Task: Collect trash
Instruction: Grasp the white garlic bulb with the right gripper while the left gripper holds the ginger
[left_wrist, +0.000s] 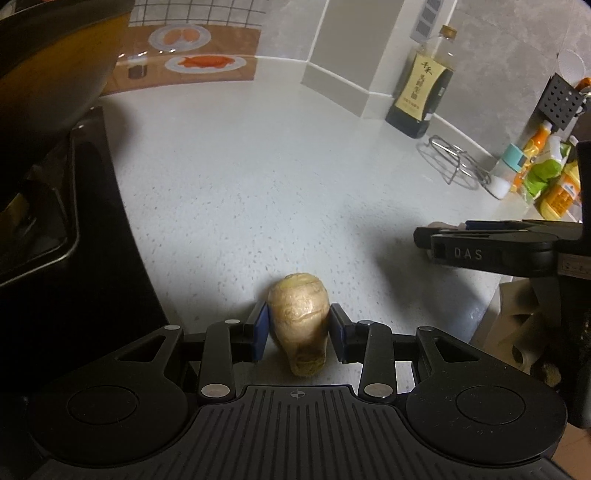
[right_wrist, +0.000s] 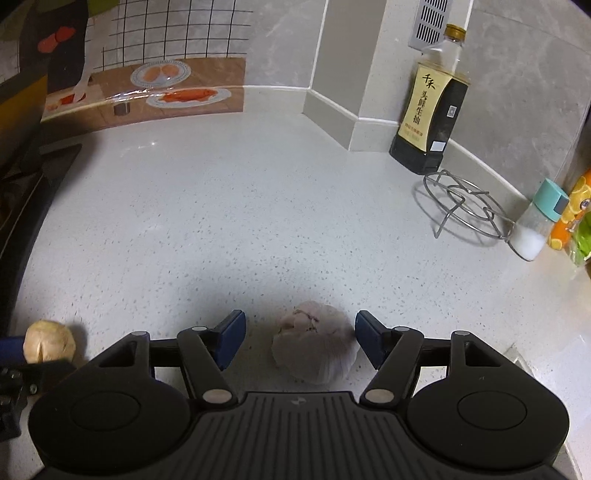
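Speckled white table (left_wrist: 258, 177) underfoot in both views, lit dimly, shadowed near the lens. Left hand-held gripper (left_wrist: 299, 338) angled down over it, blue pads (left_wrist: 261, 332) pressed to both flanks of a tan ginger knob (left_wrist: 299, 321); narrow grip, holding the ginger, its lower end close to the table. Whether resting or lifted: cannot tell. Same ginger (right_wrist: 50, 345) seen at the far left edge of the right wrist view.

Right hand-held gripper (right_wrist: 300, 341) also angled down, jaws wide, straddling a pale garlic bulb (right_wrist: 314, 349) sitting on the table. Right pad just beside the bulb, perhaps touching; left pad (right_wrist: 232, 339) clearly apart from it. No clamp on the garlic. Seen from the left wrist view, the right hand-held gripper (left_wrist: 428, 240) reaching in from the right edge, well apart from the ginger.

Further back: dark soy bottle (right_wrist: 428, 110) upright near the wall corner, wire trivet (right_wrist: 465, 206) just in front of it, salt shaker (right_wrist: 535, 229) with teal cap beside the trivet, bright packets (left_wrist: 550, 177) crowded at the right. Black stove (left_wrist: 55, 221) along the left, a wok (left_wrist: 48, 66) above it. Splash guard (right_wrist: 155, 85) with printed food plates standing at the back.
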